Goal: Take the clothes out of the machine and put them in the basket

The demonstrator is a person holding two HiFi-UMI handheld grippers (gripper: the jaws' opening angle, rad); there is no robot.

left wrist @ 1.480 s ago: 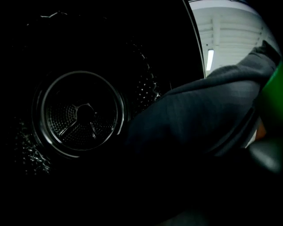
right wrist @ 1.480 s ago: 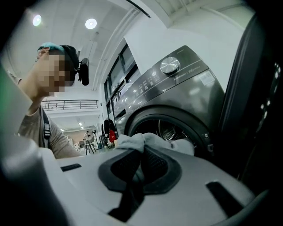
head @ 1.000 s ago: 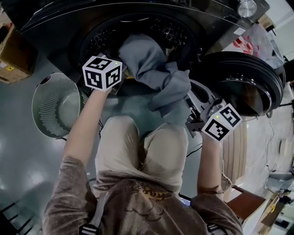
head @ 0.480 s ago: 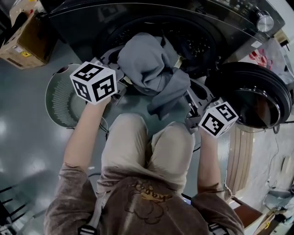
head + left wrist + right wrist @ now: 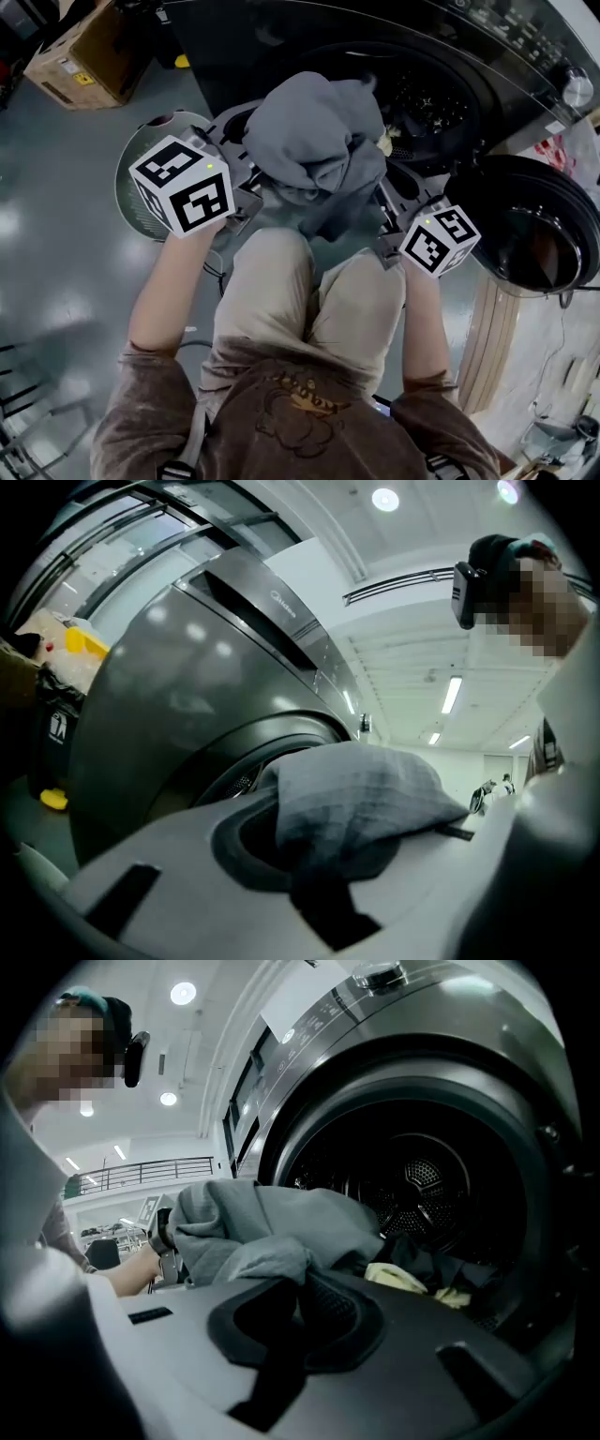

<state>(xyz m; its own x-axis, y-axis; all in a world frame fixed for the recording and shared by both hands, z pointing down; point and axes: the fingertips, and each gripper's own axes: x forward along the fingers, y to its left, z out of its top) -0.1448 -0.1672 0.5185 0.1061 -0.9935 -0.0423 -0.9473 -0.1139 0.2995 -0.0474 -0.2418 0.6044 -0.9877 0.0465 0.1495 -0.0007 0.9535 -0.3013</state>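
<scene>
Machine (image 5: 375, 56) first: a dark front-loader whose drum mouth serves as the landmark for everything else. Its round door (image 5: 534, 234) hangs swung wide, right of the drum mouth. A pale slatted basket (image 5: 187, 127) stands on the floor left of the drum mouth, partly hidden under the left marker cube. A cardboard box (image 5: 89, 56) sits further left still.

The grey garment (image 5: 319, 141) is bunched just in front of the drum mouth, out of the drum and above the person's knees, strung between the two tools. The left gripper (image 5: 246, 178) has its jaws all but together, pinching a fold of the garment at the side nearer the basket. The right gripper (image 5: 389, 202) is likewise nearly closed on a fold at the door side.

The step in hand looks like carrying this piece to the basket. To do it well, both hands should likely travel together so that the cloth stays slack. It should keep clear of the drum lip, with the hanging tail gathered off the floor. The jaws should part only once the bundle is over the basket.

Only the head view shows the basket and the door. Only the right gripper view looks into the drum, showing its perforated back wall and a dark heap of clothes (image 5: 450, 1260) there. A small yellowish piece (image 5: 398, 1279) lies at the lip, so more remains to fetch
</scene>
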